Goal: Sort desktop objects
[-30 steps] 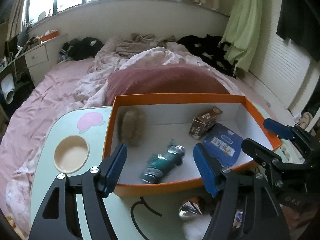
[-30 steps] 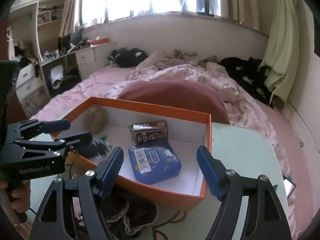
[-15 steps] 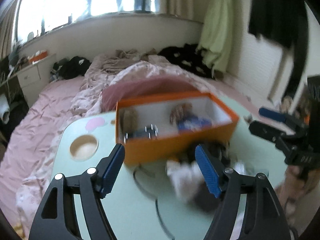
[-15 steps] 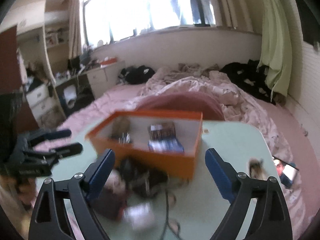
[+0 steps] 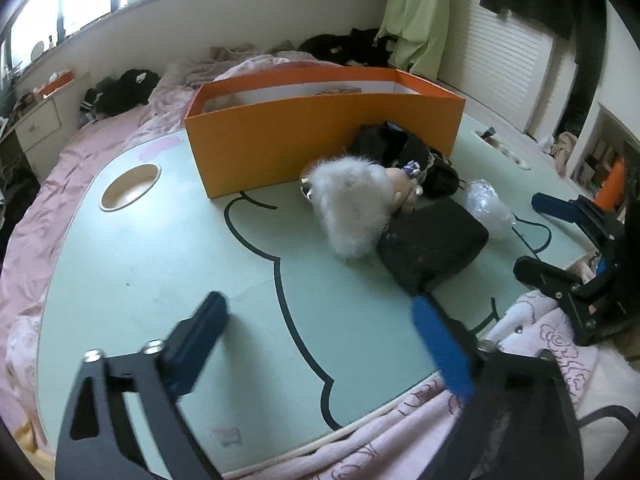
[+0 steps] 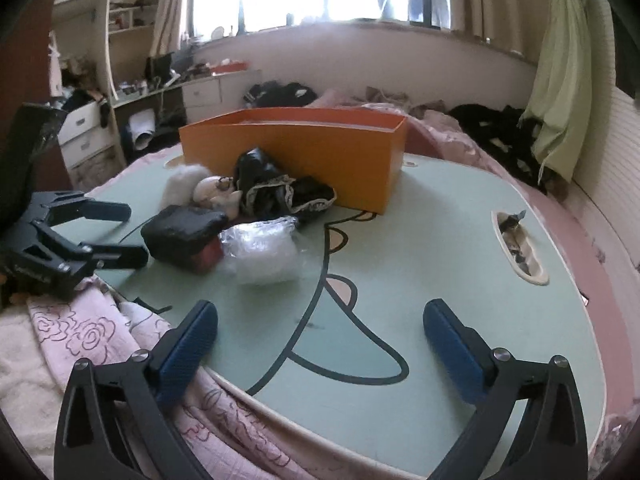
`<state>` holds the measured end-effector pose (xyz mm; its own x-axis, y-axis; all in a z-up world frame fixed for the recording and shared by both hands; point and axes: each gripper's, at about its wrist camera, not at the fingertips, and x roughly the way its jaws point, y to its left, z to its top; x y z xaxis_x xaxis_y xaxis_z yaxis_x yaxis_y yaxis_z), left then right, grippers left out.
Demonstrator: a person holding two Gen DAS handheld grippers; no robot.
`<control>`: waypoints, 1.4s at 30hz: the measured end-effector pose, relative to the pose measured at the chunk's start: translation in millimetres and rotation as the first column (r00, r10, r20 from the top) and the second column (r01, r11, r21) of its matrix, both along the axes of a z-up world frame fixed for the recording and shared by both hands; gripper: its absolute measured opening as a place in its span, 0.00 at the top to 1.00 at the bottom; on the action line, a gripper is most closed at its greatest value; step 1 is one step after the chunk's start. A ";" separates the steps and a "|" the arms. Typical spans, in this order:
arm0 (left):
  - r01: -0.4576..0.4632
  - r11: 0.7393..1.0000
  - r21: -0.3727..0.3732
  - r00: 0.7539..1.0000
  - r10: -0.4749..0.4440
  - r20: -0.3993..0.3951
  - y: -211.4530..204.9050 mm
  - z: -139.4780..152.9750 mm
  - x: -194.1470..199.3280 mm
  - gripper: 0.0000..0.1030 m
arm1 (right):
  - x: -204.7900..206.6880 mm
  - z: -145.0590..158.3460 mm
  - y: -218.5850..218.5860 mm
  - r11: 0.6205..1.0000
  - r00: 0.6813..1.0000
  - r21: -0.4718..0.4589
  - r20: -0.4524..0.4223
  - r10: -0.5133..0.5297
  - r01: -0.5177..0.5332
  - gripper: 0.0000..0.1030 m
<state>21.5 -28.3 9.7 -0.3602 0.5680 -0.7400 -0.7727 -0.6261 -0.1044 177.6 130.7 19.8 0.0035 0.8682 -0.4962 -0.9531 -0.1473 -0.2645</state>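
Both the left gripper (image 5: 320,336) and right gripper (image 6: 320,332) are opening empty (jaws wide), risking snagging the doll's white hair (image 5: 352,204) beside the black pouch (image 5: 432,244).

**Your two grippers: black frames, blue pads**

Your left gripper (image 5: 320,328) and right gripper (image 6: 320,326) share one build: angular black arms with triangular cut-outs, silver round-headed screws at the joints, and long blue textured pads (image 6: 188,350) lining each finger. White lettering marks the left gripper's frame, too small to read.
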 end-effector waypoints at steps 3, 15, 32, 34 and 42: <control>0.002 1.000 0.004 1.000 -0.002 0.000 -0.3 -2.2 0.2 0.00 | 2.2 -1.5 -1.2 1.000 1.000 0.010 -0.001 0.010 -0.010 0.00; 0.000 1.000 0.006 1.000 0.000 -0.003 -1.1 -5.0 1.6 0.00 | 4.7 -3.9 0.3 0.999 0.999 0.023 -0.002 0.043 -0.043 0.00; 0.000 1.000 0.006 1.000 0.000 -0.003 -0.7 -5.1 1.6 0.00 | 3.7 -4.4 0.3 0.995 0.995 0.020 0.000 0.097 -0.097 0.00; 0.000 1.000 0.006 1.000 0.000 -0.003 -0.7 -5.1 1.6 0.00 | 3.7 -4.5 0.3 0.995 0.995 0.020 0.000 0.099 -0.099 0.00; 0.001 1.000 0.006 1.000 -0.001 -0.003 -1.1 -5.0 1.6 0.00 | 3.7 -4.8 0.1 0.993 0.994 0.019 0.001 0.112 -0.112 0.00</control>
<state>23.1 -29.3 4.8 -0.3619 0.5726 -0.7356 -0.7734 -0.6250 -0.1060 181.3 130.8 15.0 -0.0947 0.8724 -0.4795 -0.9309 -0.2483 -0.2679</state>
